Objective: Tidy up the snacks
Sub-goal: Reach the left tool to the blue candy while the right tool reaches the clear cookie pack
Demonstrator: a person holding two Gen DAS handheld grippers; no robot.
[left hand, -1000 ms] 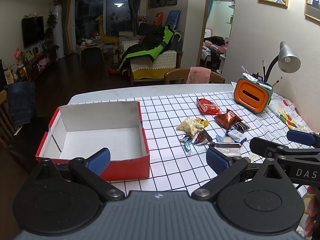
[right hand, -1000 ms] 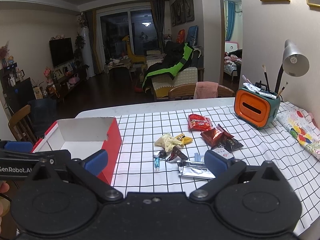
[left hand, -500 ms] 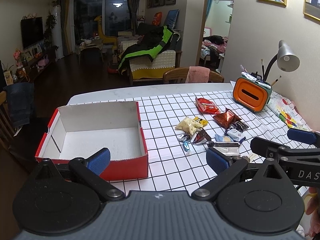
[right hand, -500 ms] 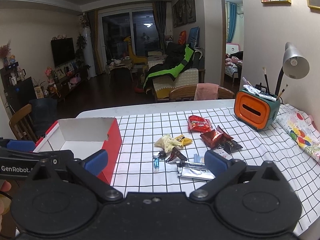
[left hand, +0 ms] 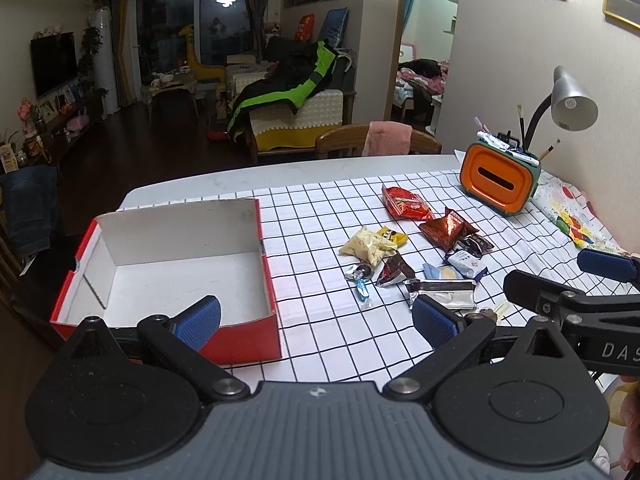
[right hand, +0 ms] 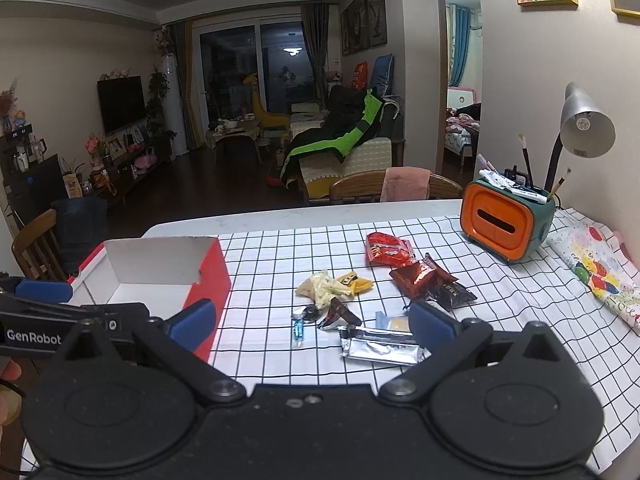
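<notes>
A red box (left hand: 264,344) with a white, empty inside stands at the left of the checked tablecloth, its red side wall (right hand: 212,276) showing in the right wrist view. Several snack packets lie in a loose group right of it: a red bag (left hand: 406,204), a dark red bag (left hand: 448,230), a pale yellow bag (left hand: 366,246), a silver wrapper (left hand: 444,294) (right hand: 380,346) and a small blue candy (right hand: 298,330). My left gripper (left hand: 316,316) hovers open above the box's near right corner. My right gripper (right hand: 310,318) hangs open over the near snacks. Neither holds anything.
An orange and green pen holder (left hand: 498,184) and a grey desk lamp (left hand: 572,104) stand at the back right by the wall. A patterned roll (right hand: 596,276) lies at the right edge. A wooden chair (left hand: 380,144) stands behind the table.
Both views have shifted slightly; the snacks and box sit a little farther off. Both grippers stay open and nothing was picked up.
</notes>
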